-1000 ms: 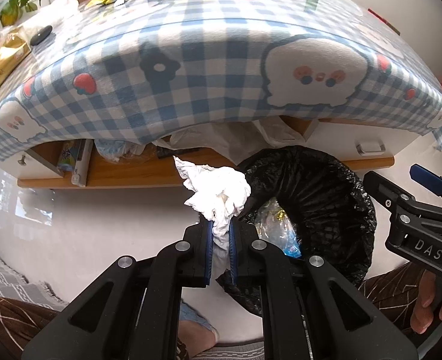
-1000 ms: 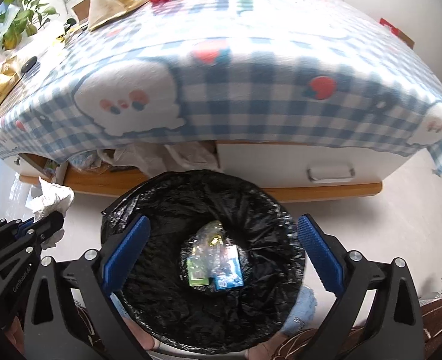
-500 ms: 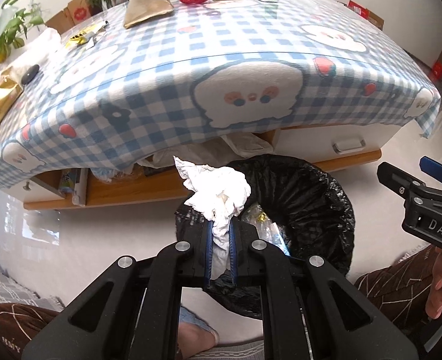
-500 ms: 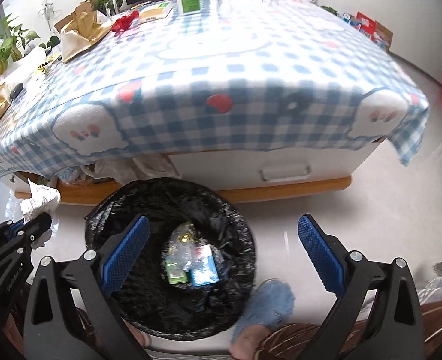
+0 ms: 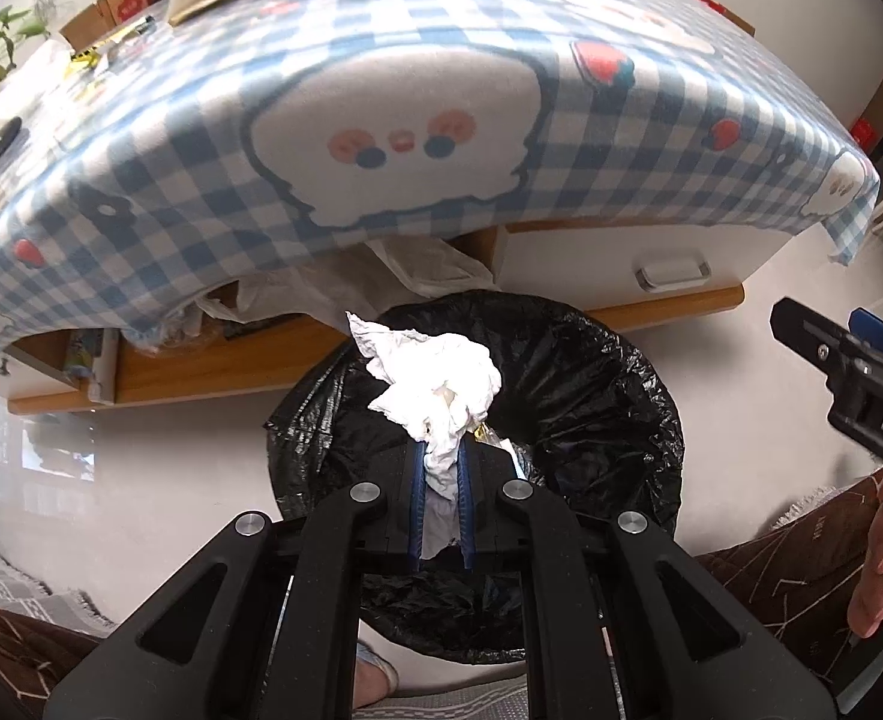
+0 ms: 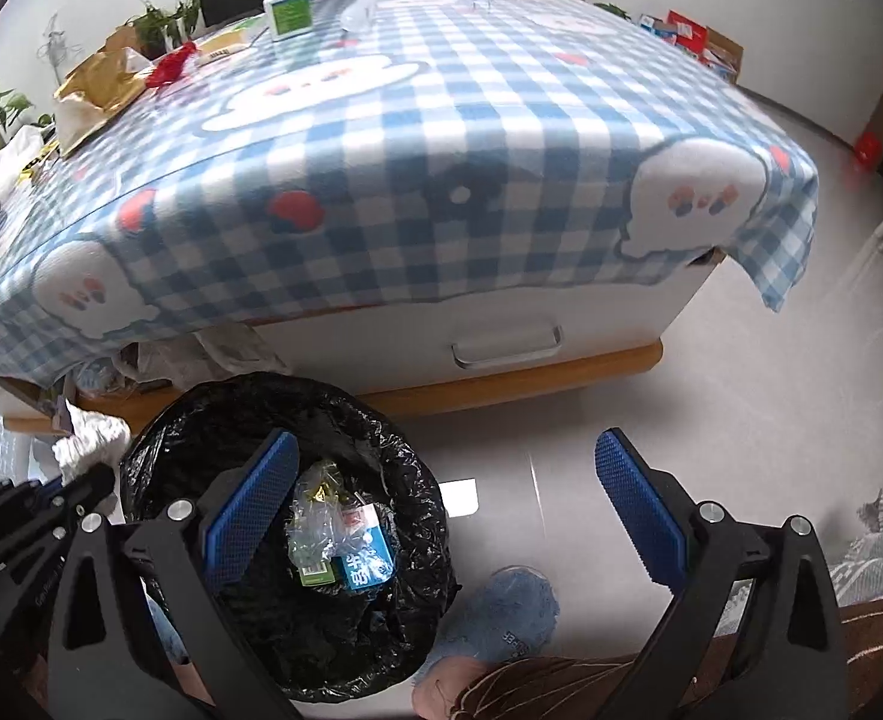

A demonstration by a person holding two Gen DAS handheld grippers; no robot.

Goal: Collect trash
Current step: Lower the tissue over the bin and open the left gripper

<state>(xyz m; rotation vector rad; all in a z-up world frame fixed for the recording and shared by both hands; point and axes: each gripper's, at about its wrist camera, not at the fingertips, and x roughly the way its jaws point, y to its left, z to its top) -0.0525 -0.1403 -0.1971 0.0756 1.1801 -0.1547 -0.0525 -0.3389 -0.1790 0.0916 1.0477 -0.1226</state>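
So at this point my left gripper point(image 5: 440, 474) was clamped tight on a crumpled white tissue point(image 5: 435, 378), most of the wad sticking out past the fingertips and a little tail pinched down between the blue pads point(image 5: 419, 480). Just beyond and below the tips sat the bin with the black bag liner point(image 5: 597, 384), so the tissue hung roughly over the near-left part of the opening, not dead centre as far as I could tell. My right gripper point(image 6: 441, 516) was spread wide with nothing between its fingers; the bin's mouth showed behind its left finger, with some plastic wrappers and a small blue packet point(image 6: 363, 558) already lying at the bottom. To do the drop well, I figured I wanted the tips a bit further in over the middle of the opening before letting go, because tissue is light and can snag on the crinkly liner rim point(image 6: 159, 444) or flutter onto the floor. I'd also open the pads fully, since that pinched tail could cling to the ridged rubber. Further out past the bin was the low cabinet with its drawer handle point(image 6: 504, 351), and above it the blue checked tablecloth point(image 6: 441, 180), with a gold bag point(image 6: 96, 84), something red point(image 6: 171, 69) and a white bottle with a green label point(image 6: 288, 6) at the far end, which may be the next pickings.
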